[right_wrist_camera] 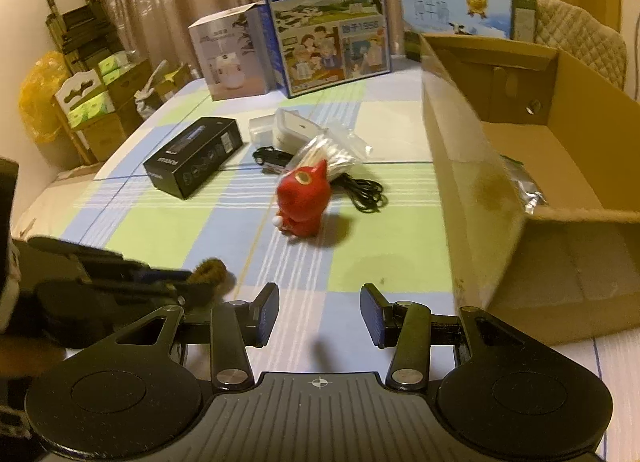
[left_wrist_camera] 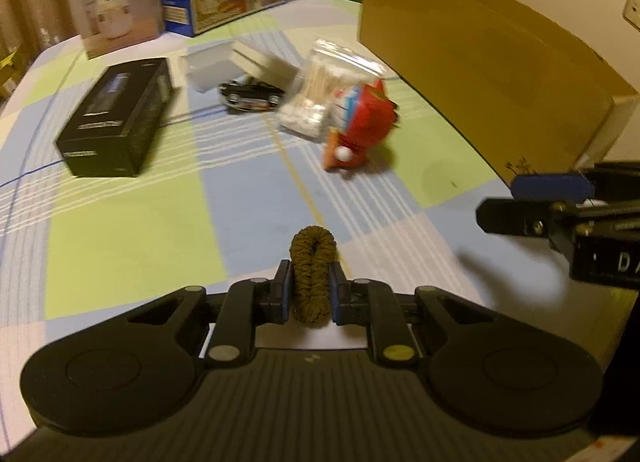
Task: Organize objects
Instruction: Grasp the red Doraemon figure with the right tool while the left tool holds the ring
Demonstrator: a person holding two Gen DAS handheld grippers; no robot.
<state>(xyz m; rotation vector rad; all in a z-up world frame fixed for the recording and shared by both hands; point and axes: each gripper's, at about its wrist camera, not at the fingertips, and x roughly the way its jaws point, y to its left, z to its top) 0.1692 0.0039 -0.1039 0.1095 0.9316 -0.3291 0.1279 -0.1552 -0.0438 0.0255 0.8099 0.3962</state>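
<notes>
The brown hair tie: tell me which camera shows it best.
The left wrist view. There the brown hair tie stands centred and sharp, squeezed between the left gripper's pads. The right wrist view catches only a blurred brown tuft at the left gripper's tip.

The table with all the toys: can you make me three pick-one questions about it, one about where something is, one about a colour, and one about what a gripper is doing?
1. Where is the toy car?
A. inside the cardboard box
B. on the table, beyond the red figure
C. on top of the black box

2. What colour is the cartoon figure?
A. red
B. green
C. purple

3. What is the left gripper doing?
A. hanging open with nothing in it
B. squeezing a brown hair tie
C. holding the toy car

Answers:
1 B, it sits on the checked cloth behind the figure.
2 A, its body is bright red.
3 B, the jaws press the brown hair tie from both sides.
</notes>
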